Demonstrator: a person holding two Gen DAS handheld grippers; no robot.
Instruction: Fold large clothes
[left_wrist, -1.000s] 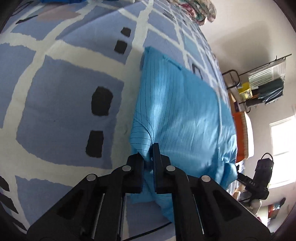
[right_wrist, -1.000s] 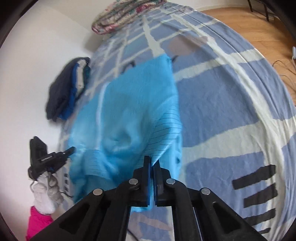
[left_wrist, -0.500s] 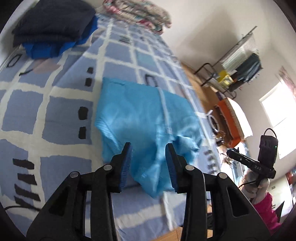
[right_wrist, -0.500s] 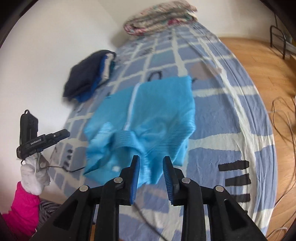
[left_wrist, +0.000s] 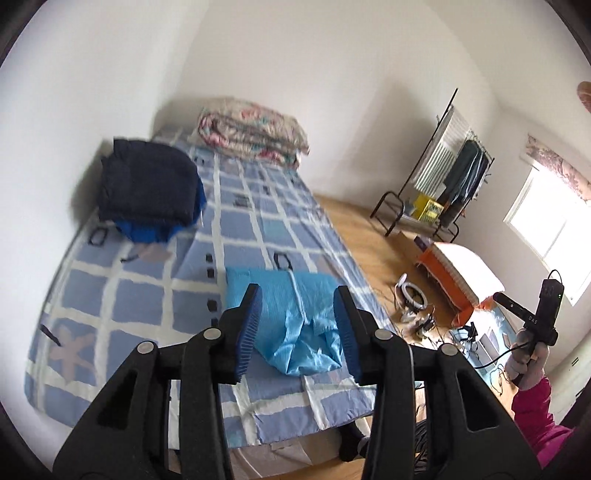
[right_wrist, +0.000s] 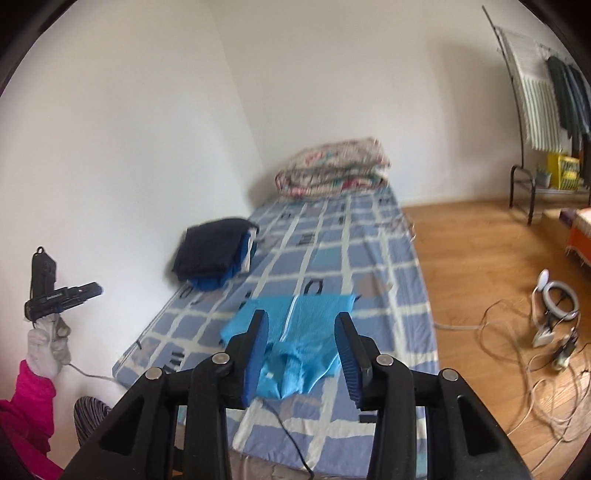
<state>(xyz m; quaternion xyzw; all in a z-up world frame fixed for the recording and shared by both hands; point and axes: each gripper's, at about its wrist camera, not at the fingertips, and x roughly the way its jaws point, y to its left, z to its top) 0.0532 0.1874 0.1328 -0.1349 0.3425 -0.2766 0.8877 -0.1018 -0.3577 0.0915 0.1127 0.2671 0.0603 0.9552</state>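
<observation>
- The light blue garment (left_wrist: 291, 317) is lying on the checked bedspread (left_wrist: 147, 295), towards the foot end of the bed and nearer the floor-side edge than the wall.
- It's thin pinstriped cloth by the look of it, so it's judged light, floppy and a bit slidey. No stiffness to rely on, and anything lifted by one point will just droop.
- The far half is spread flat with a pale strip running down the middle. The near end is bunched into a rumpled lump (right_wrist: 295, 369), probably a sleeve or hem doubled over, though that can't be made out for sure through the fisheye blur.
- Best grabbed at the edges or corners, one in each gripper, so the cloth gets tensioned between them. The rumpled near end likely needs smoothing out first.
- Left gripper (left_wrist: 299, 332): jaws spread wide, nothing held, blue pads clear of everything. The garment is seen between the fingers but well below and ahead, not touched.
- Right gripper (right_wrist: 301, 350): same deal, wide open and empty, the garment framed in the gap but well apart from it.
- A folded dark stack (right_wrist: 214, 254) is sitting by the wall further up the bed, with a rolled floral quilt (right_wrist: 332, 170) at the head end.
</observation>
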